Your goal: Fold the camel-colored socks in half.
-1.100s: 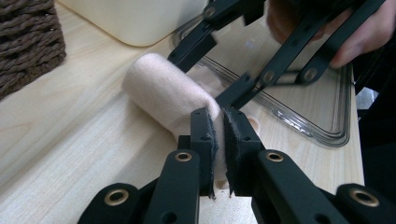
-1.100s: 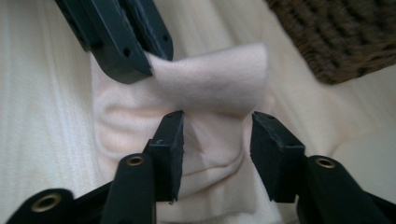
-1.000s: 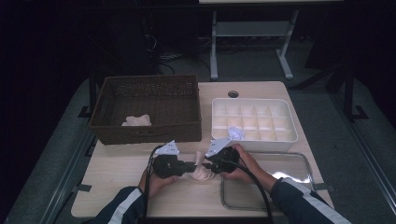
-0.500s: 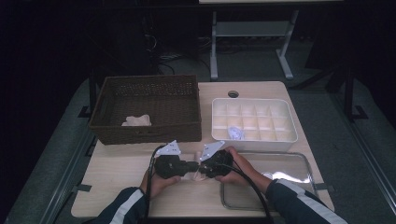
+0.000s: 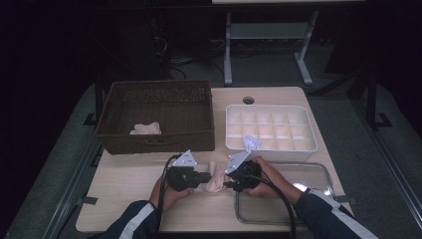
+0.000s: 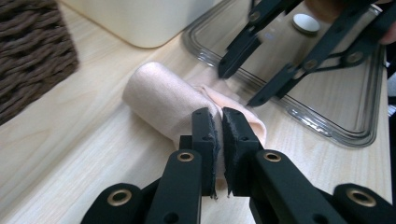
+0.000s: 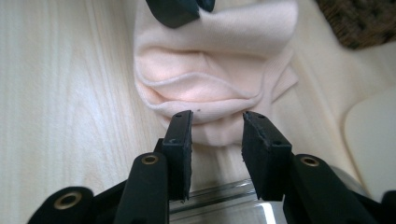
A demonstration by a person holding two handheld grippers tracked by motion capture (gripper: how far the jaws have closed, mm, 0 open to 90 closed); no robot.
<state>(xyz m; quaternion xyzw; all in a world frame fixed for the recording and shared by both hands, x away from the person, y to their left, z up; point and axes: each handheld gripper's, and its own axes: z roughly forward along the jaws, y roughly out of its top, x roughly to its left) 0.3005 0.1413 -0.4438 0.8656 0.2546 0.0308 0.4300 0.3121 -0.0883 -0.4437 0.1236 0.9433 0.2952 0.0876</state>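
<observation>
A pale pink rolled cloth (image 5: 214, 179) lies on the wooden table between both hands. In the left gripper view the cloth (image 6: 159, 95) is a soft roll. My left gripper (image 6: 219, 116) is shut on its near fold, seen from above as the left gripper (image 5: 205, 178). Opposite it, my right gripper (image 5: 225, 183) stands open. In its own view the right gripper (image 7: 217, 119) has the cloth (image 7: 215, 60) hem between the tips, pads not pressing. Its jaws have just been opening. The right gripper (image 6: 238, 86) also appears across the roll.
A brown wicker basket (image 5: 154, 107) at the back left holds another pale cloth (image 5: 145, 129). A white compartment box (image 5: 271, 148) stands at the back right. A clear tray (image 5: 326, 172) lies under the right hand near the front edge.
Both hands have stayed at the pink cloth near the front of the table. No clear movement shows in the high view.
</observation>
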